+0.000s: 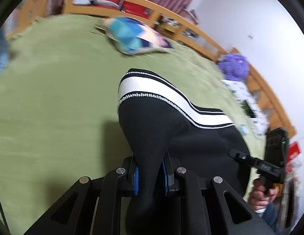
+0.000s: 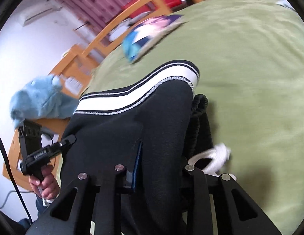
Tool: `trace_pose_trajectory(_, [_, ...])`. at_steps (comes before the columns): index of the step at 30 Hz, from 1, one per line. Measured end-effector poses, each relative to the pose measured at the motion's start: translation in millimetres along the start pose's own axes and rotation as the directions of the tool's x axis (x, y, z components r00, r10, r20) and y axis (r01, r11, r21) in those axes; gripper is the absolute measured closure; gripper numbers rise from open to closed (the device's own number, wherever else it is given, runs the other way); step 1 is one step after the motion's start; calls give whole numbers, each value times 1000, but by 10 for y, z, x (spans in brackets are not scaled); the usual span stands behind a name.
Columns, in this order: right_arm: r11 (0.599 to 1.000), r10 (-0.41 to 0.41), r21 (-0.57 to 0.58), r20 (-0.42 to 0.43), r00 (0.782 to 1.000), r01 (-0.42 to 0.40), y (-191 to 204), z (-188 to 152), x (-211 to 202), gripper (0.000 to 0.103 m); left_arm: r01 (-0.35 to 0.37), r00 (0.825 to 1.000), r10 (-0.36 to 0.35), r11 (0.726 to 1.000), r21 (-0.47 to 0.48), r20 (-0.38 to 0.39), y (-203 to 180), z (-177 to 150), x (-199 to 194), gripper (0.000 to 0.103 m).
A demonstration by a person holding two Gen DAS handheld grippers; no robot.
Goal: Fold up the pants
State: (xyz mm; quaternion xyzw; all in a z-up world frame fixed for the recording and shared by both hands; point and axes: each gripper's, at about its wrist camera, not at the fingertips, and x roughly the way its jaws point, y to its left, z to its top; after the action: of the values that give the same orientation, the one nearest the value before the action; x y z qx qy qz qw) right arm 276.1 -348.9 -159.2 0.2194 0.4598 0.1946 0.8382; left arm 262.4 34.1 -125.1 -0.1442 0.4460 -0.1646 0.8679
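Note:
Black pants (image 1: 152,125) with a white side stripe (image 1: 152,87) hang over a green bed (image 1: 54,98). My left gripper (image 1: 151,176) is shut on a bunch of the black cloth between its blue pads. My right gripper (image 2: 159,168) is shut on the pants (image 2: 148,113) too; its left blue pad (image 2: 137,166) shows and the cloth hides the other. The white drawstring (image 2: 214,156) and ribbed waistband (image 2: 201,107) dangle at its right. Each gripper shows in the other's view, the right (image 1: 240,155) and the left (image 2: 67,140), both at the cloth's edge.
A blue and pink cushion (image 1: 132,35) lies at the far side of the bed. A wooden bed rail (image 1: 171,19) runs behind it. A purple plush (image 1: 234,64) sits at the right edge, a blue plush (image 2: 40,99) at the left edge. The view is blurred by motion.

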Motion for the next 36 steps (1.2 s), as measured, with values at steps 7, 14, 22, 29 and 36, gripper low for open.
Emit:
trace_pose_trajectory(7, [996, -36, -80, -14, 999, 35, 731, -115, 702, 76, -91, 994, 85, 991, -102, -64, 658, -145, 83, 76])
trace_pose_trajectory(14, [973, -202, -123, -46, 978, 195, 453, -152, 733, 54, -268, 960, 270, 963, 38, -79, 271, -350, 36, 46])
trace_pose_trajectory(22, [924, -241, -278, 107, 965, 261, 951, -780, 67, 56, -241, 964, 246, 969, 55, -103, 77, -1111, -221, 42])
trace_pose_trajectory(29, [874, -343, -355, 33, 939, 332, 942, -1272, 301, 55, -253, 962, 261, 963, 97, -84, 60, -1295, -377, 36])
trace_pose_trajectory(36, [885, -279, -336, 169, 945, 322, 1112, -745, 38, 58, -258, 966, 258, 964, 60, 12, 101, -751, -367, 36])
